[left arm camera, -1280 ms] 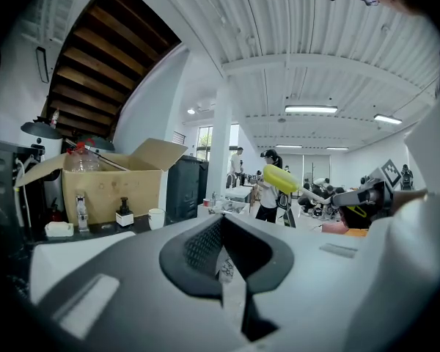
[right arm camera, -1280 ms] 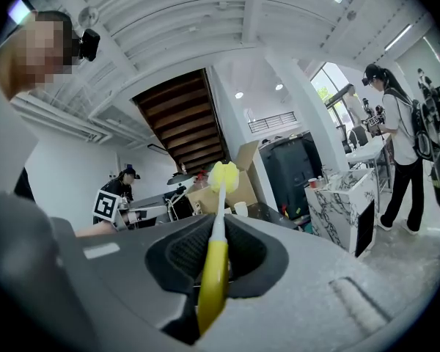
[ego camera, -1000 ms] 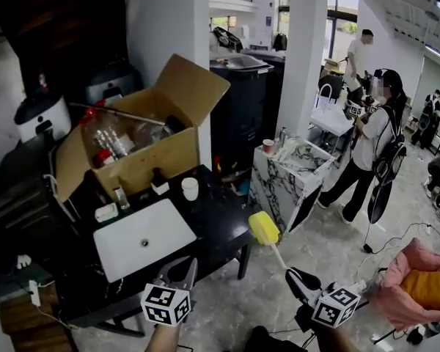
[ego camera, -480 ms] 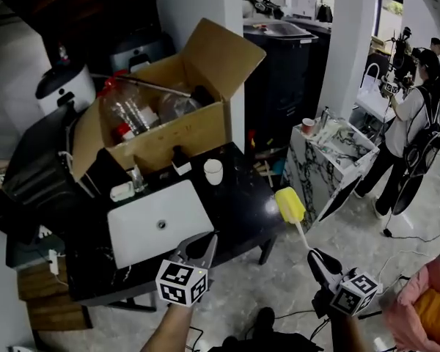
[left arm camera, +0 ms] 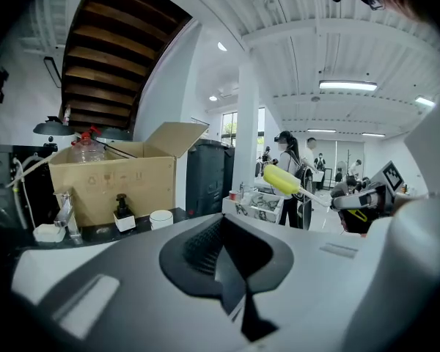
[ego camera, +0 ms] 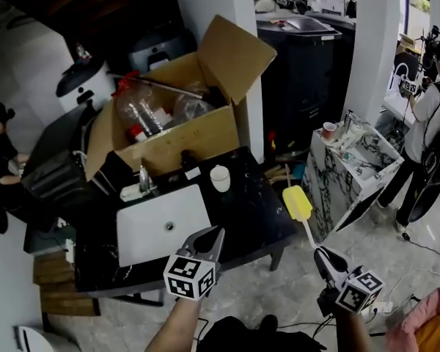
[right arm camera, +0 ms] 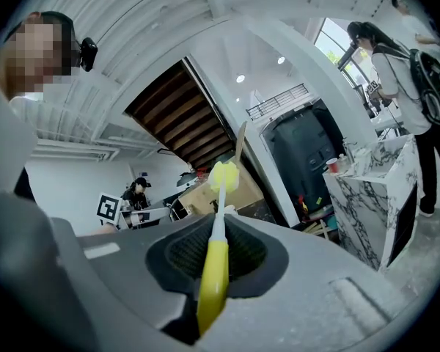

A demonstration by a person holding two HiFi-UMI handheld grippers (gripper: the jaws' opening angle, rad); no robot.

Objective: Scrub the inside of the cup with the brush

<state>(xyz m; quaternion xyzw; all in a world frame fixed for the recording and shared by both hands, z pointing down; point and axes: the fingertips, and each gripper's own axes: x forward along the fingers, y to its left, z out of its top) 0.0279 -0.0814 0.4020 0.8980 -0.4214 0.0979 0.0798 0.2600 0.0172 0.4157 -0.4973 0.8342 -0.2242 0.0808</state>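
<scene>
The white cup [ego camera: 220,177] stands upright on the black table [ego camera: 257,218], behind the right corner of the white sink basin [ego camera: 158,226]; it also shows small in the left gripper view [left arm camera: 161,218]. My left gripper [ego camera: 211,237] hovers at the table's front edge by the basin, its jaws shut with nothing between them [left arm camera: 227,266]. My right gripper [ego camera: 324,259] is off the table's right side, shut on the brush's yellow handle [right arm camera: 214,284]. The brush's yellow sponge head [ego camera: 297,202] points up toward the table's right edge, well short of the cup.
An open cardboard box [ego camera: 172,141] full of plastic bottles fills the back of the table, with a faucet [ego camera: 143,178] and a soap bottle in front of it. A marble-patterned counter [ego camera: 352,156] stands to the right. A person [ego camera: 433,130] stands at far right, another at far left.
The table, the cup and the box have come nearer and shifted right in the head view. Both grippers have moved toward the table, and the brush head now sits by its right edge.
</scene>
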